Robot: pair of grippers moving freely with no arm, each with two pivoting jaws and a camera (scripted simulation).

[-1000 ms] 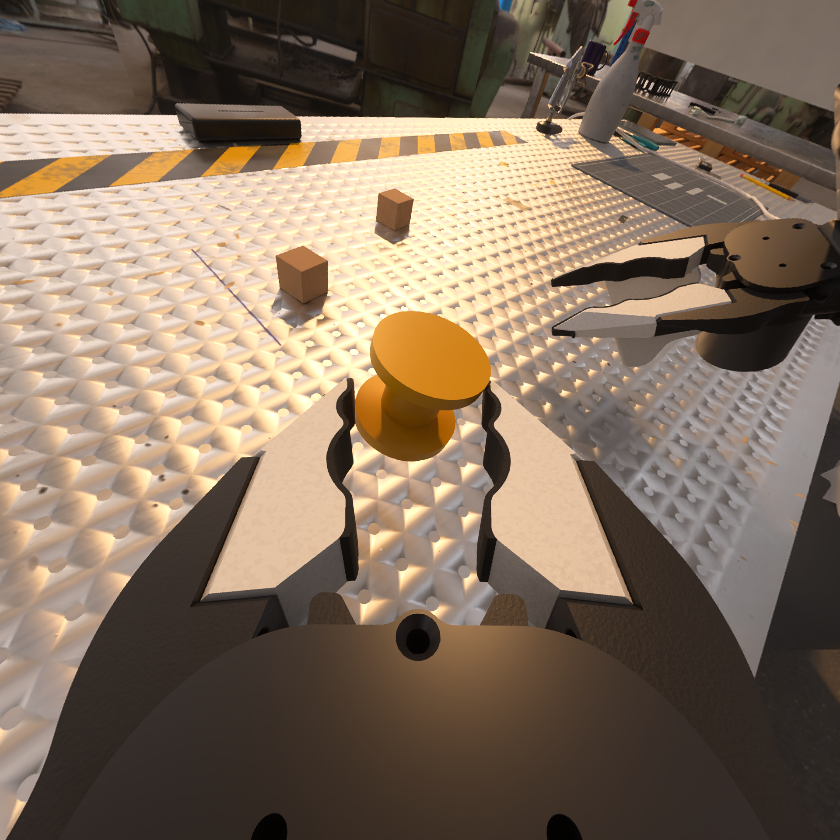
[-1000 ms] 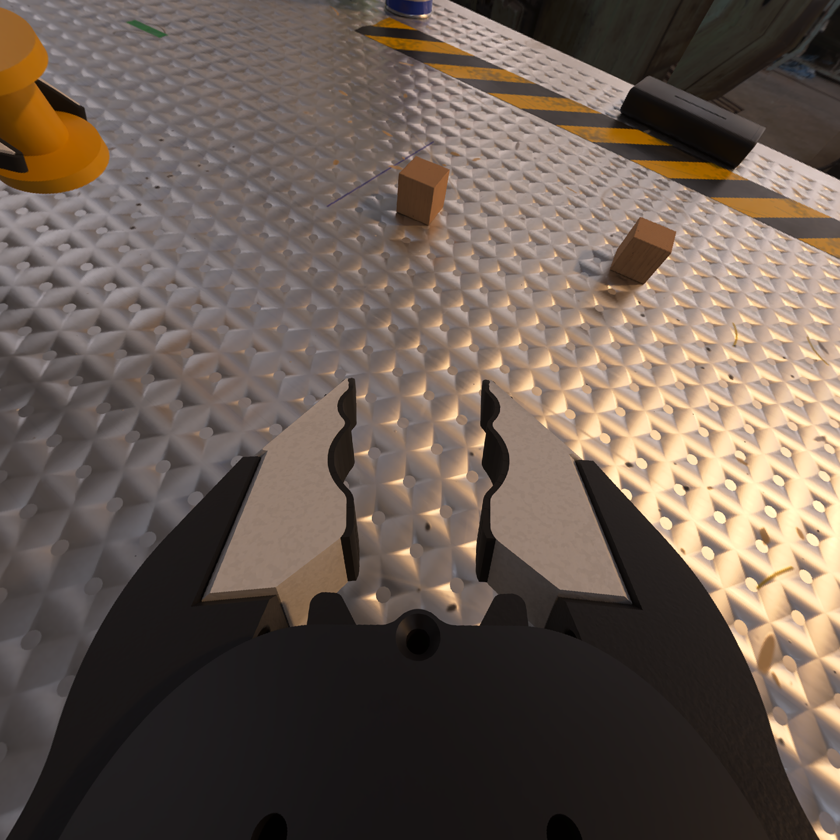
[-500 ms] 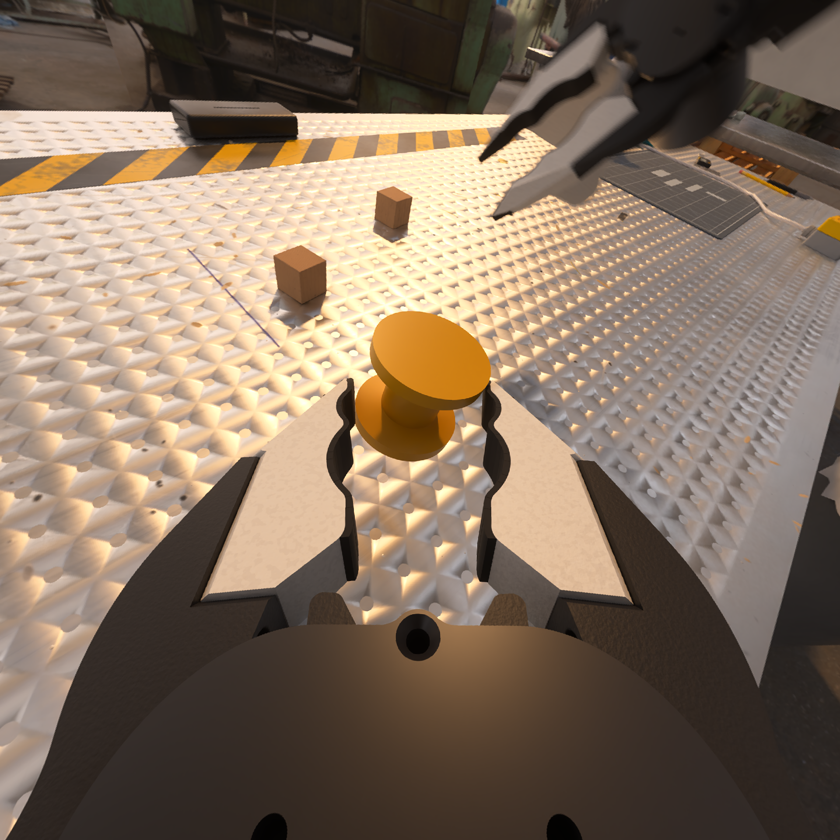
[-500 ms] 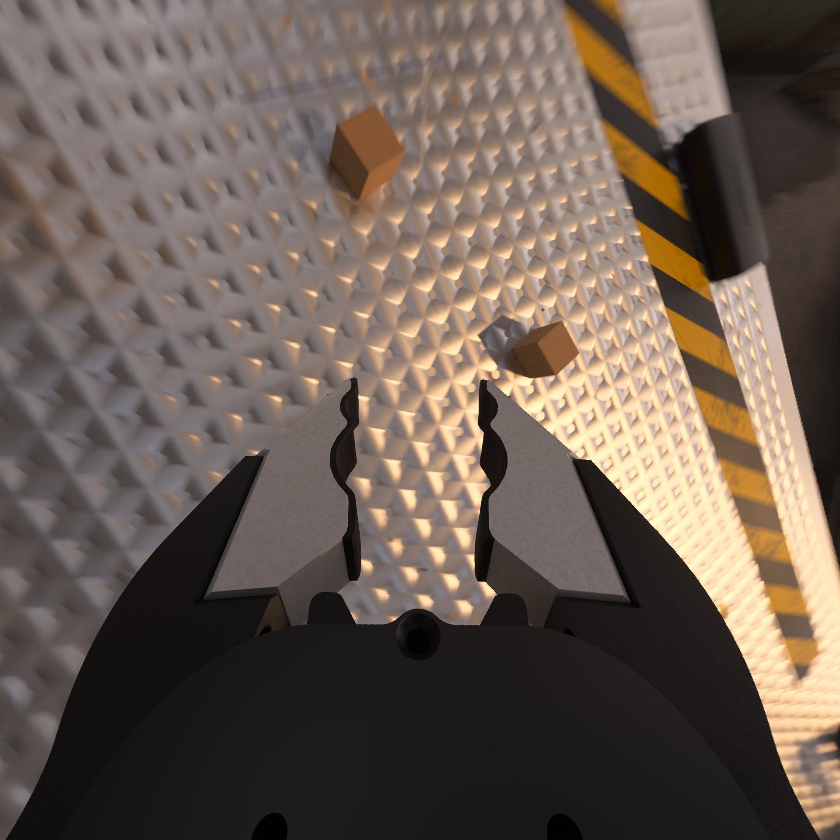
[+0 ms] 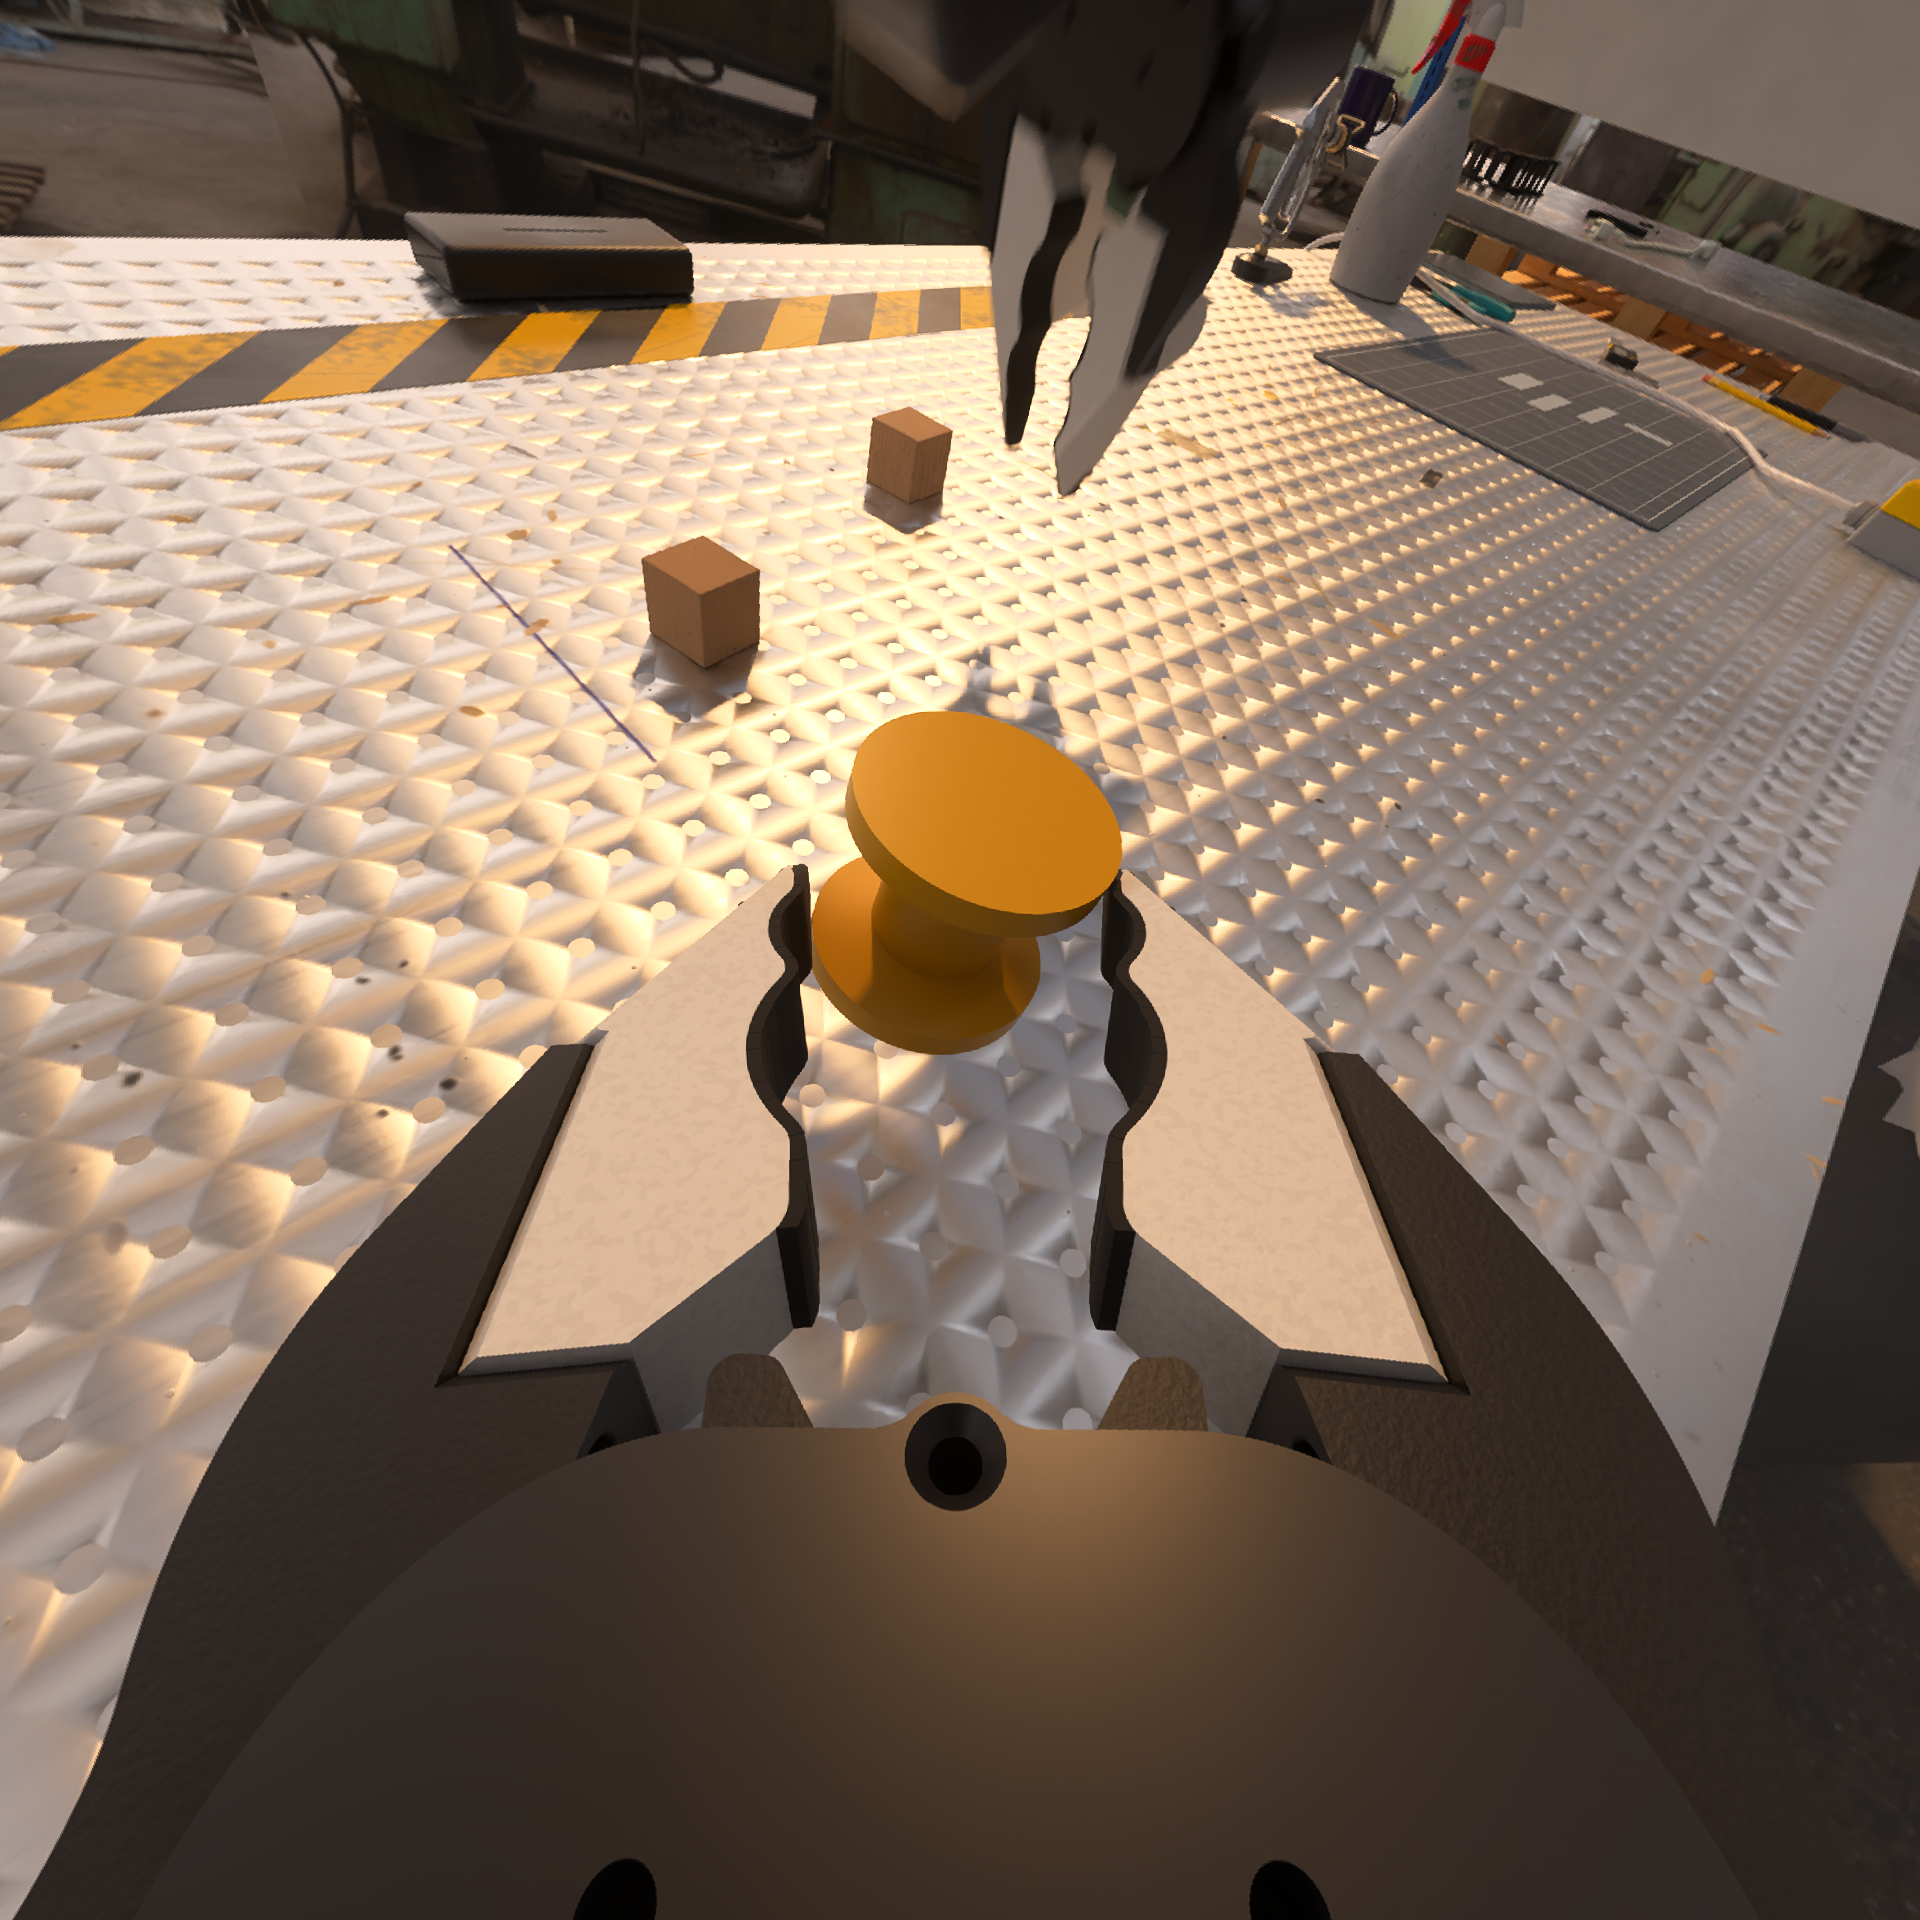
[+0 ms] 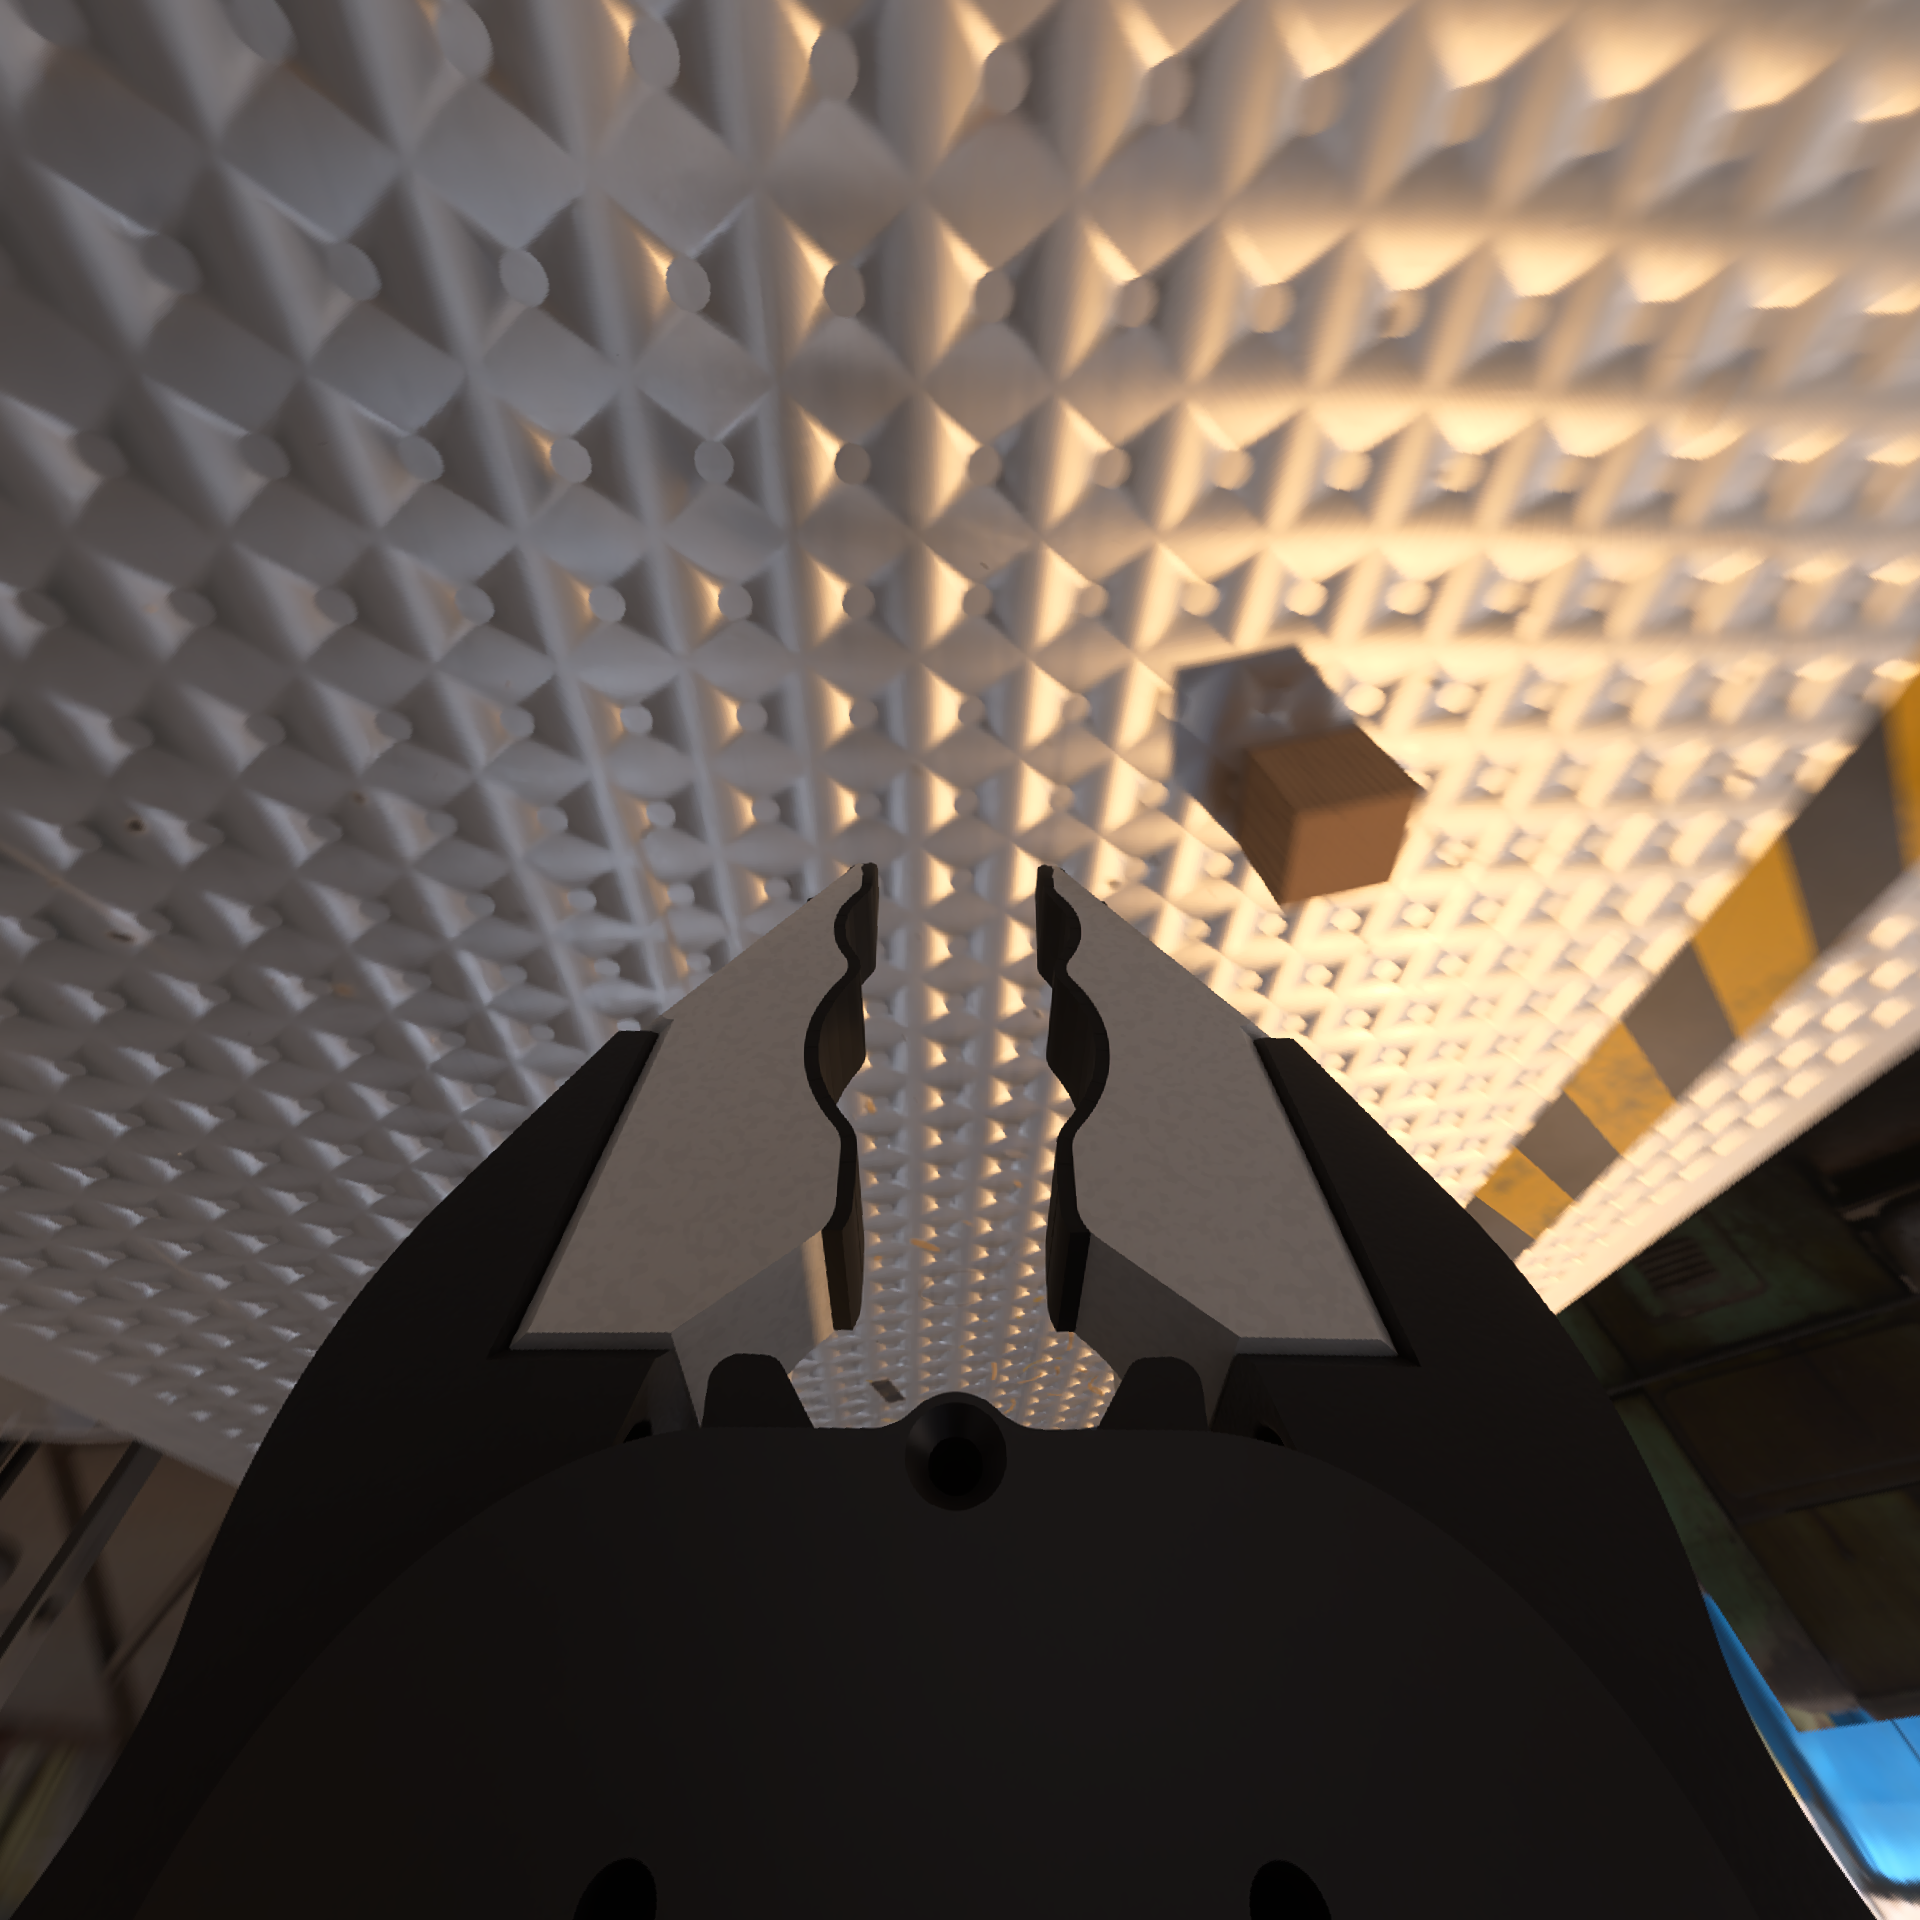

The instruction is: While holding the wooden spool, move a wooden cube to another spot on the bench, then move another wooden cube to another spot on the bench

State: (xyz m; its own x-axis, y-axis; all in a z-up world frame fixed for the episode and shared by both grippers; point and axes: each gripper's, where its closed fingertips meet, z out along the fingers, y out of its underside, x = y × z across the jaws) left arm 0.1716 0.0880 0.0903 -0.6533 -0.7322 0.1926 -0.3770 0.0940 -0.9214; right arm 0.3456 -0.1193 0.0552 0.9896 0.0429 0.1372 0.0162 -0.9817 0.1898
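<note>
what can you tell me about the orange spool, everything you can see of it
The wooden spool is smooth and evenly orange, with two round flanges joined by a narrow waist. It sits tilted, its wide top disc facing up and toward the camera. It is between the fingertips of the left gripper, which flank the flanges; actual contact is hard to confirm. It looks raised above the studded metal bench.

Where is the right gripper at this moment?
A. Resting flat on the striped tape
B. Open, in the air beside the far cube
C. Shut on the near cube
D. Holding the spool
B: the right gripper hangs open, fingers pointing down, empty, just right of the far cube and not touching it.
</note>
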